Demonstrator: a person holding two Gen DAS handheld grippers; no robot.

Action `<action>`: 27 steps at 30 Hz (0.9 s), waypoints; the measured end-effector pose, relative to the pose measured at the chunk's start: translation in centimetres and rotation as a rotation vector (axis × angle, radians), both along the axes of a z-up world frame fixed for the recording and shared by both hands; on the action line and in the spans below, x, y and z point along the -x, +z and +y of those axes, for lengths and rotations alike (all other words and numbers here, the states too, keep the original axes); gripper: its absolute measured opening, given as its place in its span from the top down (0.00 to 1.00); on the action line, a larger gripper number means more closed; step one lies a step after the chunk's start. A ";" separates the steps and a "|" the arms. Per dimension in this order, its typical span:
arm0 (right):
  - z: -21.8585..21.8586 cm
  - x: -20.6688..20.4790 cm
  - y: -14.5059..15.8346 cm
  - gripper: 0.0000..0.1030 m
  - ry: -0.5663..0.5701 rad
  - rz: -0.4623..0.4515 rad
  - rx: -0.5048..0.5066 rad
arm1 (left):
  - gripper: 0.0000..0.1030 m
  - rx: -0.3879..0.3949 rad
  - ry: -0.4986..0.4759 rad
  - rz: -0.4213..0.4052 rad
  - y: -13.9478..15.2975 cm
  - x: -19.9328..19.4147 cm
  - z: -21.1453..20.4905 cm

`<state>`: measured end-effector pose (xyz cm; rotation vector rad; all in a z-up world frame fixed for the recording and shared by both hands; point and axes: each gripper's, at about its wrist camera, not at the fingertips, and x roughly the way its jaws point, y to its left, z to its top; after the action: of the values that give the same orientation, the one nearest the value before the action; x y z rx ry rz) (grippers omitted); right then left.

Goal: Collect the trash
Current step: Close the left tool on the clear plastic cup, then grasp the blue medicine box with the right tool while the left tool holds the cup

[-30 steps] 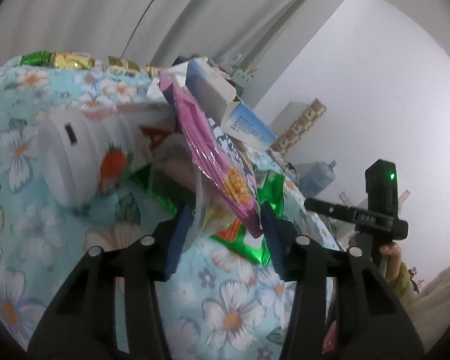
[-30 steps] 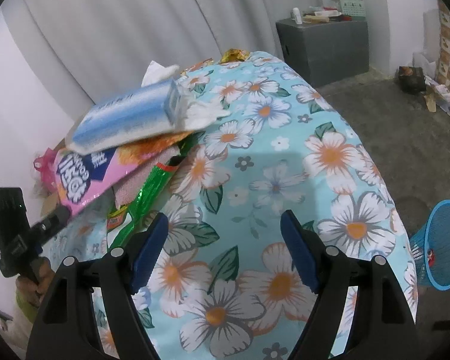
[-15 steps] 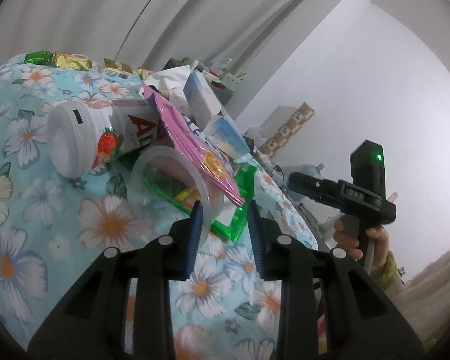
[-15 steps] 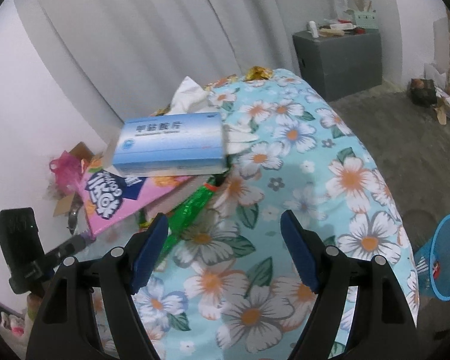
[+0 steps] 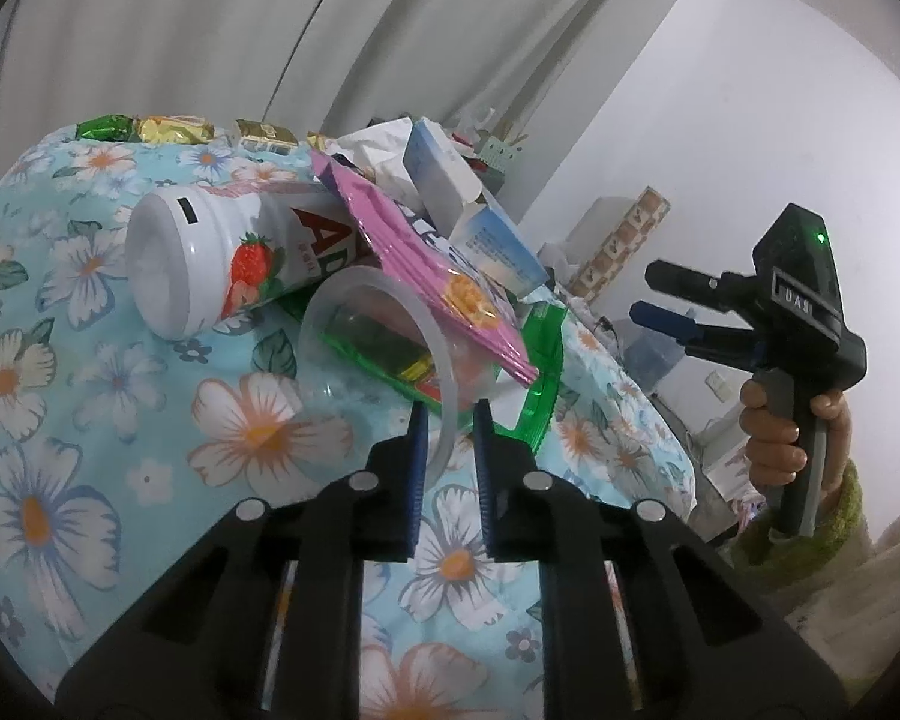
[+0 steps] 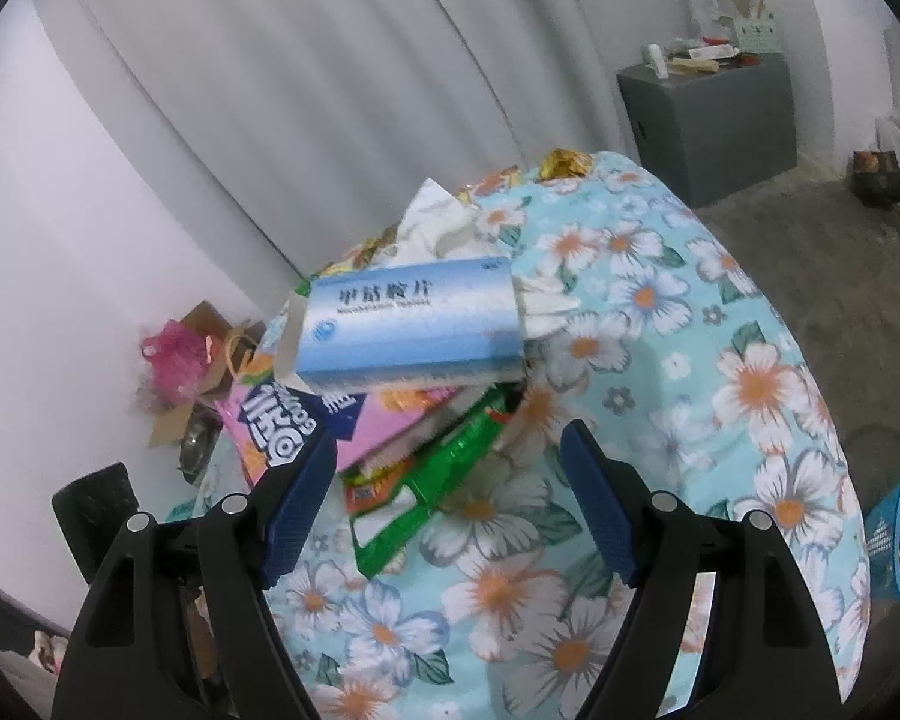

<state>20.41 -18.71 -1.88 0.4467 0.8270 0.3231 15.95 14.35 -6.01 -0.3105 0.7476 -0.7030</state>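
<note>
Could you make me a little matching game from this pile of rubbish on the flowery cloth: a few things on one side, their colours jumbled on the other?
Things:
1. box
2. snack packet
3. bottle
4. cup

Colours:
a. clear
b. pink
c. blue and white
d. white with a strawberry

Pairs: 1-c, 2-b, 3-d, 4-a
</note>
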 end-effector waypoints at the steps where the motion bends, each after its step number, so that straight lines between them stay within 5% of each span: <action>1: 0.1 -0.2 0.2 0.27 0.006 -0.003 -0.008 | 0.91 0.001 0.003 -0.004 0.0 0.1 0.1; 8: -0.2 -3.1 0.4 0.27 0.006 0.001 -0.053 | 0.96 0.026 0.034 -0.001 0.8 1.6 1.3; 20: -6.7 -12.1 -8.2 0.27 -0.039 0.258 -0.501 | 0.96 0.038 0.041 0.013 0.5 3.4 2.5; 27: -5.4 -13.5 -8.2 0.27 0.050 0.239 -0.525 | 0.97 0.031 0.054 0.017 0.6 3.5 2.7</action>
<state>33.92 -24.09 -10.07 0.9693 0.9863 0.5439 12.48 17.07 -5.41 -0.3644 0.7426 -0.6625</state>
